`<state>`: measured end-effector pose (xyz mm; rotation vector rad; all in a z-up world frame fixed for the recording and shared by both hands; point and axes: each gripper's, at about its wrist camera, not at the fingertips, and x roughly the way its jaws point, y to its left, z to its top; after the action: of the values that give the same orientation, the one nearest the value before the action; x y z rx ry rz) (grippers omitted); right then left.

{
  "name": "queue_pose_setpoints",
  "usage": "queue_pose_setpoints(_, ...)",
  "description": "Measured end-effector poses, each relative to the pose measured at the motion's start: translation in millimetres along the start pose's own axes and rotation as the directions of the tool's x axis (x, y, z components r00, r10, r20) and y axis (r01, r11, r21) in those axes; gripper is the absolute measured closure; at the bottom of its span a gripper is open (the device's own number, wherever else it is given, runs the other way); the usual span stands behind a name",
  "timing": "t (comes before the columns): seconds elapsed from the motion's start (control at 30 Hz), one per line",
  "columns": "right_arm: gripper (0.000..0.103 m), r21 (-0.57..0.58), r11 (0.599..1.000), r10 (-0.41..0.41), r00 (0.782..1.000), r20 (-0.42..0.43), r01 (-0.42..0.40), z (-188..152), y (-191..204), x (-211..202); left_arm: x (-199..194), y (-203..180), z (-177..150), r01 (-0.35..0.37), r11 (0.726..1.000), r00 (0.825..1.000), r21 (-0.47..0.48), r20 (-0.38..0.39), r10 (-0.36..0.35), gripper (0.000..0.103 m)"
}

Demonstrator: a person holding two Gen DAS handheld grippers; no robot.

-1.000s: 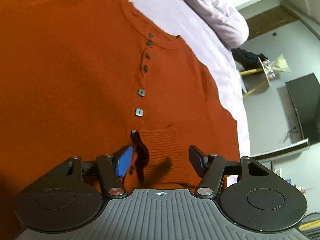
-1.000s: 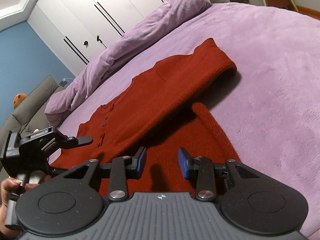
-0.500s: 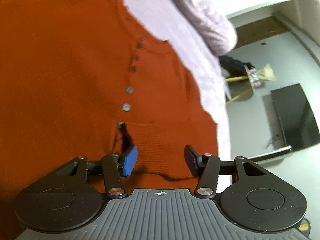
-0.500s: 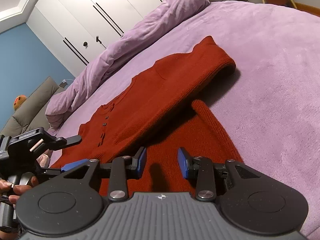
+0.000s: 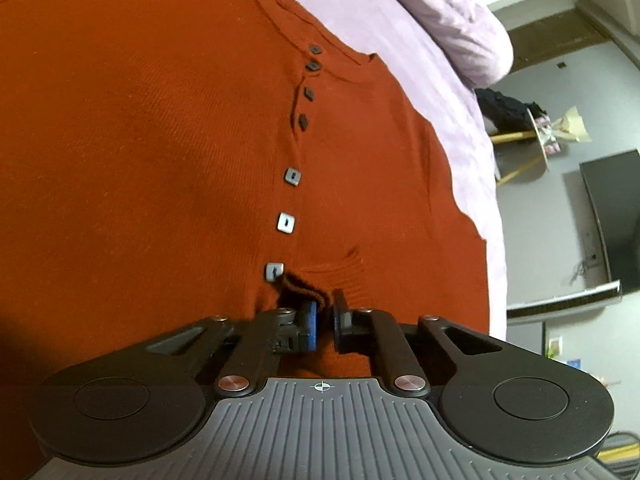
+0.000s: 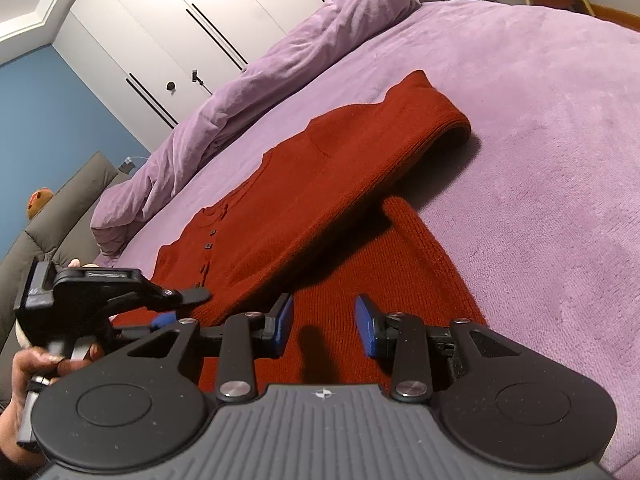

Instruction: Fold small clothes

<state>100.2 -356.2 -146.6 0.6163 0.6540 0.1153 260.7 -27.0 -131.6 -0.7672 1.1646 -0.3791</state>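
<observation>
A rust-red knit cardigan [image 5: 168,152] lies spread on the purple bed cover [image 6: 540,128], buttoned with a row of square buttons [image 5: 286,223], one sleeve folded across its body. The left gripper [image 5: 325,312] has its jaws clamped on the ribbed hem [image 5: 308,290] just below the lowest button, a bunched fold of knit pinched between the pads. The right gripper [image 6: 324,326] hovers over the near part of the cardigan, jaws apart with nothing between them. A rolled purple duvet [image 6: 256,92] lies along the bed's far edge, before white wardrobe doors [image 6: 168,28].
</observation>
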Motion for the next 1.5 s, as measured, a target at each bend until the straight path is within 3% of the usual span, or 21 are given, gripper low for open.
queue_pose_setpoints(0.1,0.079,-0.011,1.0,-0.022,1.0,0.0,0.022,0,1,0,-15,-14,11,0.003,0.997,0.997,0.081,0.073,-0.009,0.096)
queue_pose_setpoints(0.2,0.082,-0.024,0.999,-0.047,0.999,-0.003,0.047,2,0,1,-45,-39,28,-0.086,0.965,0.979,0.248,0.203,0.035,0.096)
queue_pose_setpoints(0.27,0.082,-0.045,0.997,-0.068,0.998,-0.003,0.068,4,2,1,-65,-52,37,-0.242,0.9,0.935,0.361,0.334,0.118,0.096)
queue_pose_setpoints(0.33,0.082,-0.102,0.988,-0.113,0.994,0.005,0.113,5,9,1,-77,-55,45,-0.398,0.822,0.873,0.407,0.443,0.202,0.096)
queue_pose_setpoints(0.4,0.08,-0.165,0.974,-0.156,0.988,0.012,0.156,8,17,2,-82,-47,55,-0.466,0.796,0.838,0.386,0.483,0.256,0.096)
queue_pose_setpoints(0.43,0.078,-0.186,0.968,-0.171,0.985,0.019,0.171,11,21,2,-83,-40,60,-0.474,0.8,0.833,0.368,0.482,0.271,0.096)
queue_pose_setpoints(0.5,0.067,-0.205,0.962,-0.181,0.983,0.032,0.183,21,26,5,-81,-25,69,-0.462,0.824,0.841,0.328,0.456,0.291,0.096)
queue_pose_setpoints(0.57,0.067,-0.199,0.961,-0.188,0.981,0.046,0.194,35,28,11,-78,-12,74,-0.439,0.848,0.855,0.297,0.428,0.292,0.096)
queue_pose_setpoints(0.67,0.063,-0.204,0.957,-0.193,0.978,0.073,0.204,61,33,27,-76,6,79,-0.424,0.864,0.861,0.272,0.417,0.291,0.096)
queue_pose_setpoints(0.73,0.061,-0.234,0.948,-0.205,0.976,0.07,0.216,78,40,46,-80,8,80,-0.423,0.86,0.857,0.283,0.434,0.279,0.096)
queue_pose_setpoints(0.83,0.054,-0.273,0.933,-0.232,0.971,0.05,0.237,100,47,80,-90,5,82,-0.44,0.842,0.837,0.31,0.482,0.26,0.096)
queue_pose_setpoints(0.9,0.051,-0.267,0.929,-0.259,0.965,0.028,0.257,112,47,101,-92,1,86,-0.483,0.819,0.803,0.311,0.53,0.272,0.096)
queue_pose_setpoints(0.97,0.048,-0.251,0.927,-0.286,0.958,0.008,0.279,121,45,117,-91,1,88,-0.539,0.788,0.759,0.299,0.578,0.3,0.096)
queue_pose_setpoints(1.0,0.047,-0.243,0.927,-0.296,0.955,-0.006,0.286,124,42,124,-89,4,90,-0.549,0.782,0.754,0.295,0.578,0.312,0.096)
queue_pose_setpoints(1.17,0.047,-0.21,0.941,-0.284,0.957,-0.054,0.267,126,33,143,-74,24,96,-0.548,0.78,0.781,0.302,0.519,0.348,0.096)
queue_pose_setpoints(1.23,0.05,-0.229,0.94,-0.27,0.962,-0.042,0.254,126,35,145,-70,29,99,-0.537,0.792,0.79,0.291,0.504,0.35,0.096)
queue_pose_setpoints(1.27,0.063,-0.243,0.936,-0.269,0.962,-0.034,0.254,127,37,147,-70,30,100,-0.534,0.796,0.789,0.285,0.505,0.349,0.096)
queue_pose_setpoints(1.3,0.084,-0.263,0.933,-0.264,0.964,-0.03,0.247,128,40,150,-70,28,101,-0.533,0.797,0.786,0.284,0.516,0.342,0.096)
queue_pose_setpoints(1.33,0.094,-0.288,0.925,-0.264,0.964,-0.023,0.246,129,44,153,-71,26,101,-0.534,0.795,0.779,0.288,0.532,0.331,0.096)
queue_pose_setpoints(1.4,0.096,-0.366,0.893,-0.271,0.962,0.027,0.262,128,54,155,-74,18,101,-0.536,0.79,0.76,0.297,0.576,0.3,0.096)
queue_pose_setpoints(1.5,0.096,-0.45,0.821,-0.318,0.936,0.15,0.351,130,68,154,-71,7,102,-0.553,0.769,0.735,0.321,0.622,0.27,0.096)
